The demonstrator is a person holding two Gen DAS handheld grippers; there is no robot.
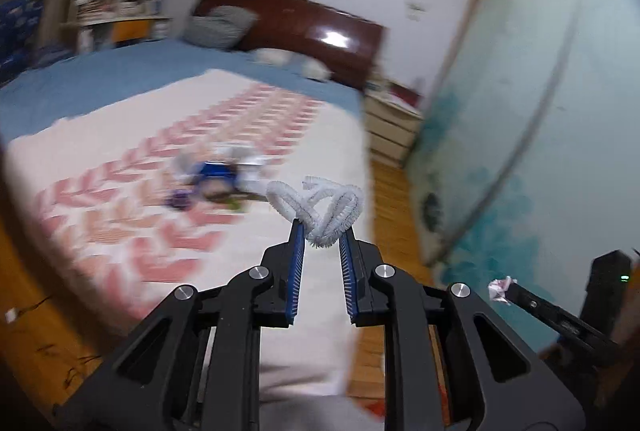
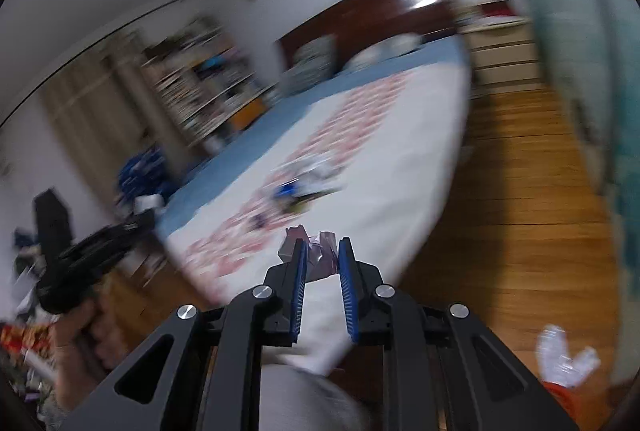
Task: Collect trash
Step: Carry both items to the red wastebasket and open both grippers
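So my left hand-held gripper (image 1: 322, 233) is pinching a twisted white pipe cleaner (image 1: 320, 207) right at the fingertips, with most of it sticking up above them, held in the air over the near end of the bed (image 1: 120, 103). My right hand-held gripper (image 2: 322, 255) is clamped on a crumpled scrap of pinkish-white paper (image 2: 316, 251), also up off the bed, near its corner. From the left wrist view you can see that same paper wad poking out of the right one, low on the right side.

There's a blurry pile of leftover trash (image 1: 218, 179) on the white blanket with pink chevrons (image 1: 120, 215), something blue in the middle of it, can't make out what exactly. The wood floor (image 2: 520, 191) runs along the right of the bed, and there's a white blurry thing (image 2: 560, 355) on it at the lower right.
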